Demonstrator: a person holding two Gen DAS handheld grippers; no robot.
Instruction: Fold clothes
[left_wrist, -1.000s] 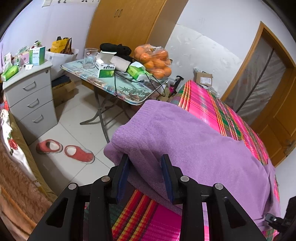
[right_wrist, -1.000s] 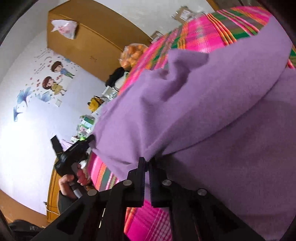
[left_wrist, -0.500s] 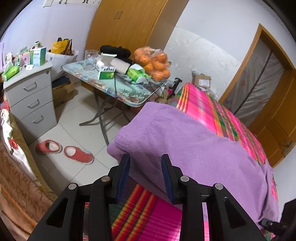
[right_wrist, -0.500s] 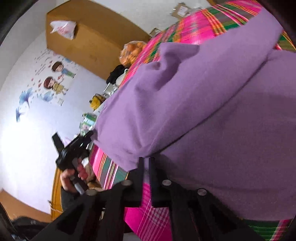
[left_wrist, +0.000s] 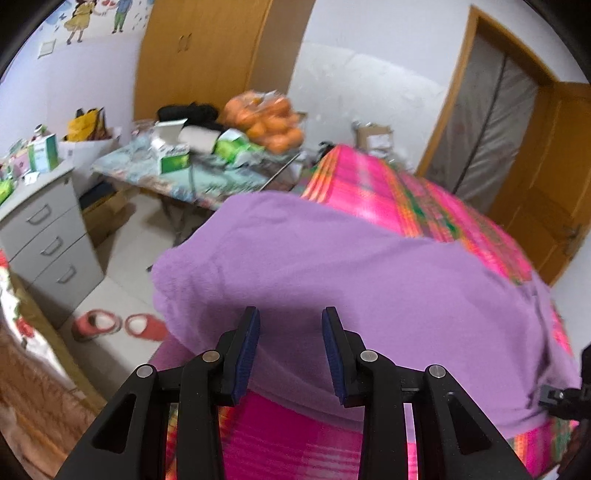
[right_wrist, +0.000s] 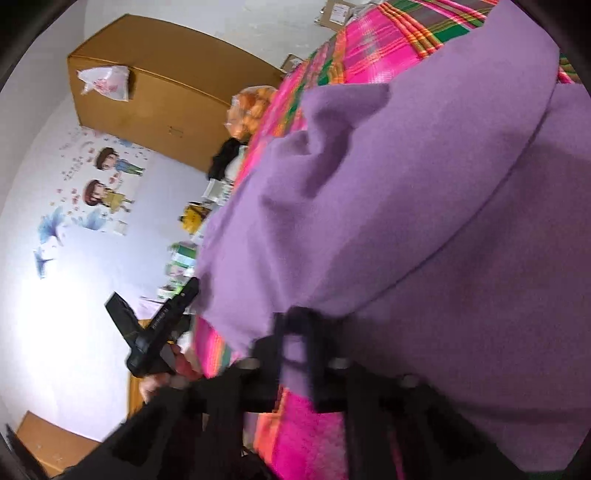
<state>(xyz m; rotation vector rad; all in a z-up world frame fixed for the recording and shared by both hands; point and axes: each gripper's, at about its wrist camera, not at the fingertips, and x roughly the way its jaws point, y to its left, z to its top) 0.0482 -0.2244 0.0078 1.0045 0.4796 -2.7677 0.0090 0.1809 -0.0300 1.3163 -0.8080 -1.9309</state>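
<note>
The right hand-held gripper (right_wrist: 300, 350) has just closed on the purple garment (right_wrist: 406, 221).

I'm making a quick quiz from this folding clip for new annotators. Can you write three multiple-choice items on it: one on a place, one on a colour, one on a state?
1. Where does the purple garment lie?
A. on the plaid bedspread
B. on the tiled floor
C. on the grey drawer unit

2. What colour are the slippers on the floor?
A. blue
B. red
C. black

3. How do the left claw's jaws stand?
A. clamped on the garment
B. apart, with no cloth pinched
C. shut and empty

Answers:
1 A, pink plaid shows around and under the garment.
2 B, both slippers are red.
3 B, a clear gap separates the blue pads, with the garment behind them.
</note>
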